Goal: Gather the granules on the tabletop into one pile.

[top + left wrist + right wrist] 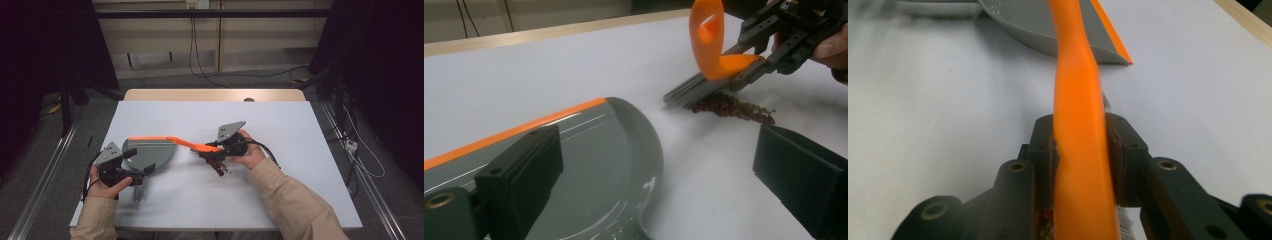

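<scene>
A grey dustpan (150, 152) with an orange front edge lies flat on the white table (300, 165). My left gripper (134, 165) is over its rear. In the left gripper view my left gripper (659, 150) has its jaws wide apart, one above the dustpan (589, 165) and one above bare table. My right gripper (224, 148) is shut on the orange handle of a small brush (192, 144). The pads squeeze the handle (1075, 75) from both sides. Its grey bristles (694, 90) rest against a pile of small dark red bits (731, 107), a short way right of the pan.
The table's wooden far edge (215, 95) runs behind the white top. Dark curtains and cables lie beyond on the floor. A person's sleeved forearms come in from the bottom; the right sleeve (295, 200) crosses the near right of the table.
</scene>
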